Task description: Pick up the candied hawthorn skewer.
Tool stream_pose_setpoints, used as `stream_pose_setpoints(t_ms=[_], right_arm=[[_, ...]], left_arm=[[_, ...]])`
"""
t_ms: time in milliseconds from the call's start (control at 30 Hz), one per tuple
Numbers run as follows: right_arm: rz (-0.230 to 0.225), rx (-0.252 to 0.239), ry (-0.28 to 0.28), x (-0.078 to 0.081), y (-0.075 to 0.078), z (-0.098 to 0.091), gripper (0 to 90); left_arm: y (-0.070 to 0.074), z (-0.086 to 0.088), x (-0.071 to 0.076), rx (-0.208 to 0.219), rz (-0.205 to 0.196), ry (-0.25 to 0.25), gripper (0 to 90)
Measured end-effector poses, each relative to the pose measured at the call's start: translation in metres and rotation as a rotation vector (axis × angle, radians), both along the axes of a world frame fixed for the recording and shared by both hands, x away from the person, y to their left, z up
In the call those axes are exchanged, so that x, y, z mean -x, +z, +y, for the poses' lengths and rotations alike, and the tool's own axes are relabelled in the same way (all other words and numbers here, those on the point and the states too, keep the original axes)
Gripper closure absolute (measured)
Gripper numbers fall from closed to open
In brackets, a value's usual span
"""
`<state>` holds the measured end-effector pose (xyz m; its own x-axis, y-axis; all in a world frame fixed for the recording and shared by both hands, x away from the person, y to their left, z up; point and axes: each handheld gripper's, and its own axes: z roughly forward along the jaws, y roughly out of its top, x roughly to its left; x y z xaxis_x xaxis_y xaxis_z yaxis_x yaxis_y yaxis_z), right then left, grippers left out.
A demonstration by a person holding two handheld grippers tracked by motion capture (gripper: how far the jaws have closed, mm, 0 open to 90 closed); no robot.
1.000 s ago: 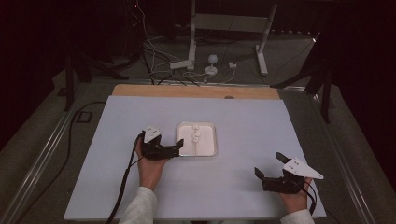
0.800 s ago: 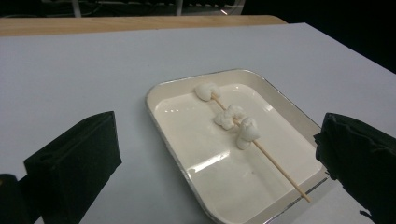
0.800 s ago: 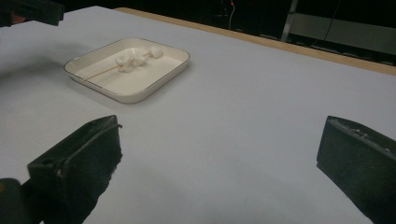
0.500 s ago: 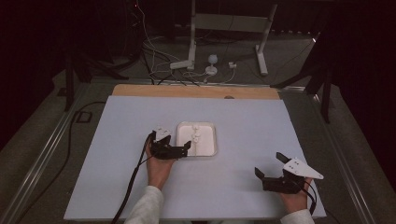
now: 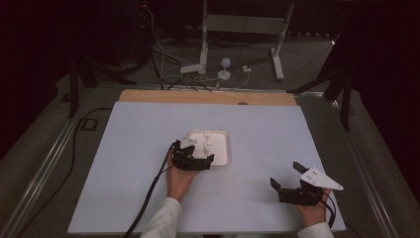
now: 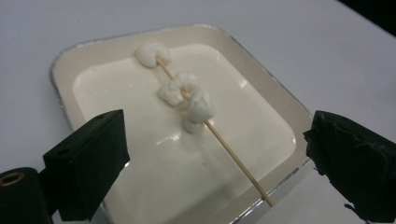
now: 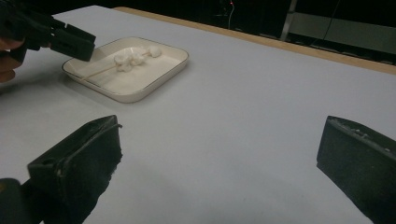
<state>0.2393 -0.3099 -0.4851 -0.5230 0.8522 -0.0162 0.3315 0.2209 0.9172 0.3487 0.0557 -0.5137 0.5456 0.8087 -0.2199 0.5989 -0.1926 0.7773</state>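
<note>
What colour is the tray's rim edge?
Silver edge on the cream tray; the left gripper view shows it best.

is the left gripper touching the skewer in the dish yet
Apart. The left gripper view shows the left gripper open, its jaws either side of the skewer with clear gaps.

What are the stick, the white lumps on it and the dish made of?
The skewer looks like pale, matte wood or bamboo: thin and straw-coloured. The white lumps look soft and puffy, maybe marshmallow. The dish seems glazed ceramic or enamel: glossy cream with a thin metallic-looking rim.
</note>
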Motion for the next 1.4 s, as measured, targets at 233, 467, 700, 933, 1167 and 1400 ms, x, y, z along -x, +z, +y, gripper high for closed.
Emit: stream_pose_setpoints(t_ms=[233,467,700,933,1167,1400], right_arm=[[0.000,0.001,-0.002,0.000,0.000,0.000,0.0],[0.000,0.002,-0.003,0.000,0.000,-0.001,0.0],[0.001,0.006,0.001,0.000,0.000,0.000,0.0],[0.004,0.009,0.004,0.000,0.000,0.000,0.0],[0.006,0.008,0.005,0.000,-0.001,0.000,0.0],[0.007,0.005,0.003,0.001,-0.001,0.000,0.0]], left_arm=[[-0.006,-0.007,-0.001,-0.078,0.056,0.024,25.7],[-0.005,-0.004,0.000,-0.119,0.087,0.025,57.8],[-0.003,0.003,-0.002,-0.079,0.164,0.036,81.0],[-0.002,0.007,-0.003,-0.056,0.198,0.033,89.5],[0.000,0.012,0.002,-0.026,0.193,0.033,90.0],[0.006,0.025,0.007,0.010,0.162,0.051,90.0]])
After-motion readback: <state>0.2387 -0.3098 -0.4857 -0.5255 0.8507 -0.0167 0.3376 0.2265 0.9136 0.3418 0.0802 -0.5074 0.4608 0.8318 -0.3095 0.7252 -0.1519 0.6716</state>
